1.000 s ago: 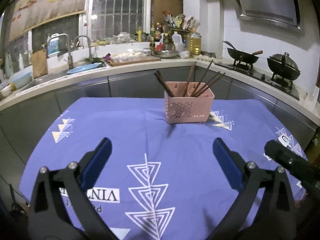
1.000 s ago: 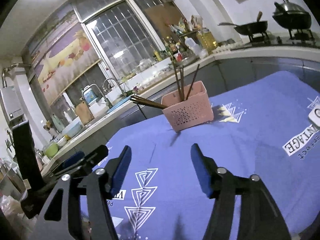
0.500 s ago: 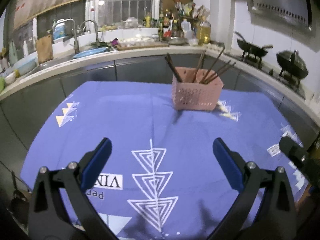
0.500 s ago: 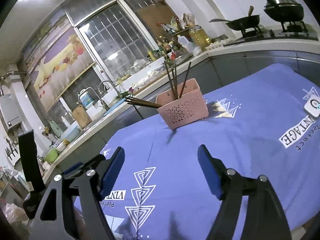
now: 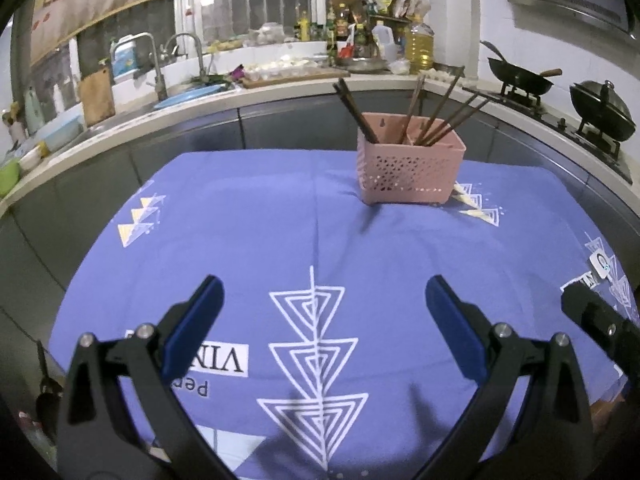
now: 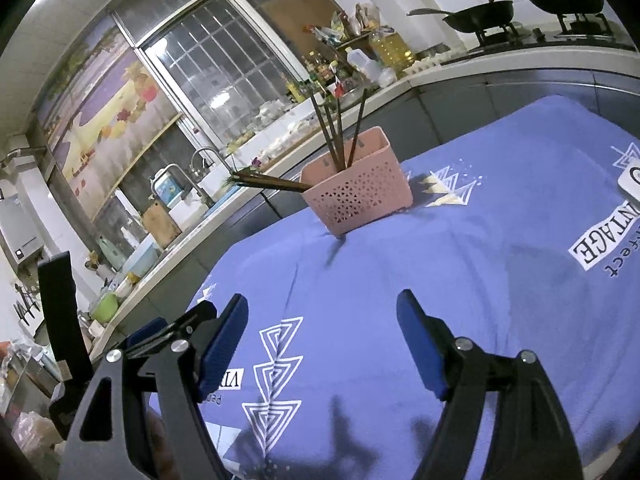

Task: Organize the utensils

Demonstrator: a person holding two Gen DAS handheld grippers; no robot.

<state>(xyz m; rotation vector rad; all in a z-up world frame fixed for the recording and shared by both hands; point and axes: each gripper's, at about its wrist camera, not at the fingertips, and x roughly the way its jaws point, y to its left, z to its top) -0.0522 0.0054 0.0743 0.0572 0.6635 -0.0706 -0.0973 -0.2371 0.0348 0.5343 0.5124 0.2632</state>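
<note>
Pink perforated basket (image 5: pixel 411 170) standing upright toward the far side of the blue tablecloth (image 5: pixel 248 232), a little right of centre in the left wrist view, with dark chopsticks (image 5: pixel 434 118) propped inside: most leaning right, one pair (image 6: pixel 270 183) slanting out low over the left rim. Wide bare stretch of cloth between basket and both grippers, nothing lying on it but printed white triangles and lettering. Far edge of the cloth close behind the basket, grey cabinet fronts (image 5: pixel 192 136) curving around beyond it; right edge falling away near a small white tag (image 5: pixel 599 263). Left gripper (image 5: pixel 322 300) low over the near cloth, tilted downward, blue pads (image 5: pixel 194 322) spread wide, empty. Right gripper (image 6: pixel 322 320) just beside it, seen as a black finger (image 5: pixel 592 314) at the right of the left view, aimed shallower toward the basket, rolled a little, jaws standing wide with only cloth showing between them.
</note>
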